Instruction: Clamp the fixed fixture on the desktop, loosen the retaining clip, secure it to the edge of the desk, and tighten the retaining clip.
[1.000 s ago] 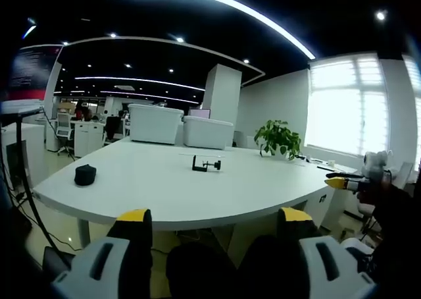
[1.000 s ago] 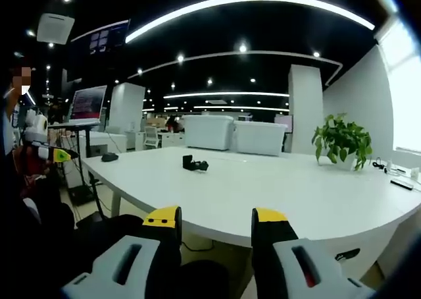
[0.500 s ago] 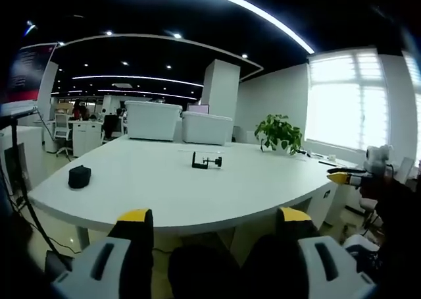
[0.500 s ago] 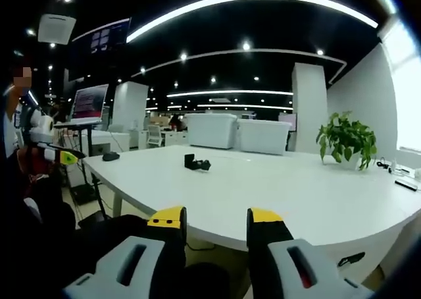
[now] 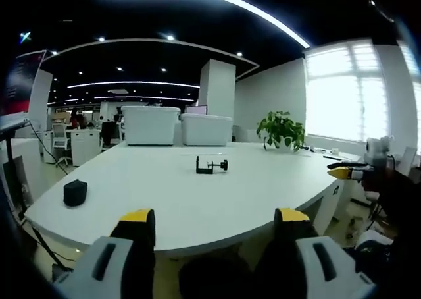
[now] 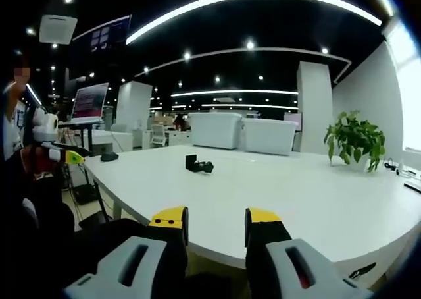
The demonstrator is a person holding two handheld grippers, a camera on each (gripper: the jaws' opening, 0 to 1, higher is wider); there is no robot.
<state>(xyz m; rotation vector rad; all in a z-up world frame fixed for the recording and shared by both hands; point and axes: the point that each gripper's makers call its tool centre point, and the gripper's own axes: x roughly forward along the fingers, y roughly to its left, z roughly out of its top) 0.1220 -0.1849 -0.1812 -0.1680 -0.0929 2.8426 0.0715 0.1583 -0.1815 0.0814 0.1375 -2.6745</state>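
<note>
The black clamp fixture (image 5: 210,166) lies on the white desk (image 5: 164,200), well beyond my left gripper (image 5: 215,217), whose yellow-tipped jaws stand wide open with nothing between them. In the right gripper view the same clamp fixture (image 6: 198,164) rests far out on the desk (image 6: 316,207), ahead of my right gripper (image 6: 216,217), which is open with a narrower gap and holds nothing. Both grippers hang off the near desk edge. The right gripper's yellow tip (image 5: 345,172) shows at the right of the left gripper view. The left gripper's tip (image 6: 66,156) shows at the left of the right gripper view.
A small black object (image 5: 75,192) lies near the desk's left edge. Two white boxes (image 5: 151,124) (image 5: 206,129) and a potted plant (image 5: 281,129) stand at the far side. A monitor on a stand (image 6: 90,101) is off to the left.
Both views have shifted a little up and toward the desk. The right gripper's jaws have narrowed slightly. The clamp has not moved on the desk.
</note>
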